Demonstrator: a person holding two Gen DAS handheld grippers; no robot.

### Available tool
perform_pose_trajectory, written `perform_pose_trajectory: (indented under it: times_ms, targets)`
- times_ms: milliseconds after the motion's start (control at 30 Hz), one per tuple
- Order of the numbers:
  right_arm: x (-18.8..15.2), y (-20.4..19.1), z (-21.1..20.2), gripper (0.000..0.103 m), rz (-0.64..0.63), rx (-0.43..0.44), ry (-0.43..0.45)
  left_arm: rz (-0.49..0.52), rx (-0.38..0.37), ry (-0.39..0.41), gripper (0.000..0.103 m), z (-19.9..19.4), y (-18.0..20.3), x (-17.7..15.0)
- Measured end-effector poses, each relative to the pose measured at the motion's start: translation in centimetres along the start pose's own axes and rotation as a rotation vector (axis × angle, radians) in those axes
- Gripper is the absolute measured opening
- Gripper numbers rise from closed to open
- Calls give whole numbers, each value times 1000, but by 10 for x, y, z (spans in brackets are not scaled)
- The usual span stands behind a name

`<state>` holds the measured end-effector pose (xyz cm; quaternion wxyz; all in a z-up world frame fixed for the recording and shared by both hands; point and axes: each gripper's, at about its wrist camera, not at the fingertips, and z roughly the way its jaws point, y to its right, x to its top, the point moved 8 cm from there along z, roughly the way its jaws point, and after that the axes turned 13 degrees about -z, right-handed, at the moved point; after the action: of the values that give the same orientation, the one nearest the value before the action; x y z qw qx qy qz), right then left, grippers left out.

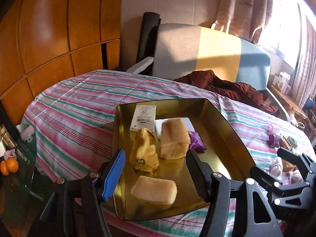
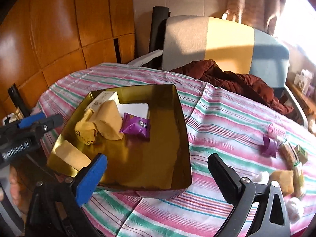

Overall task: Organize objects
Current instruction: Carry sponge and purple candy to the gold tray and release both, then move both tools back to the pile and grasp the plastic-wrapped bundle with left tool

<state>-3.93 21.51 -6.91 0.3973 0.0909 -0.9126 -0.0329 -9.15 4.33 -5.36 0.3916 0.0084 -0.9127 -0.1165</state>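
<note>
A gold tin box point(image 1: 223, 130) point(image 2: 181, 122) sits on the striped tablecloth. Inside lie a yellow sock point(image 1: 144, 152) point(image 2: 86, 130), tan folded cloths point(image 1: 173, 136) point(image 1: 154, 189) point(image 2: 109, 122) point(image 2: 72, 156), a purple packet point(image 1: 196, 142) point(image 2: 136, 127), a white pad point(image 2: 134, 108) and a card point(image 1: 143, 117). My left gripper point(image 1: 156, 175) is open and empty above the box's near end; it also shows in the right wrist view point(image 2: 39, 122). My right gripper point(image 2: 158, 175) is open and empty over the box's near right corner; it also shows in the left wrist view point(image 1: 280, 167).
Loose items lie on the cloth at right: a pink roller point(image 2: 276, 130), a purple packet point(image 2: 269, 146), snack packs point(image 2: 294, 156), a tan cloth point(image 2: 283, 179) and cotton balls point(image 2: 294, 207). A dark red jacket point(image 2: 237, 83) lies by the chair point(image 2: 227, 41). Oranges point(image 1: 8, 166) sit far left.
</note>
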Motion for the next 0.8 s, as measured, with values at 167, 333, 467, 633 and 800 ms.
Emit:
perform_pose_trajectory:
  times_ms: [167, 333, 467, 633, 800]
  targets:
    - [-2, 8, -6, 103, -3, -46, 10, 33, -19, -9, 65, -2, 13, -4]
    - [-4, 16, -8, 103, 0, -56, 9, 54, -49, -47, 65, 1, 25, -12]
    - [-5, 25, -10, 103, 9, -71, 8, 76, -69, -63, 65, 2, 35, -15]
    - [-9, 40, -11, 103, 32, -89, 1, 120, -102, -86, 65, 3, 53, -22]
    - [-18, 67, -10, 103, 74, -122, -24, 171, -150, -125, 65, 6, 74, -34]
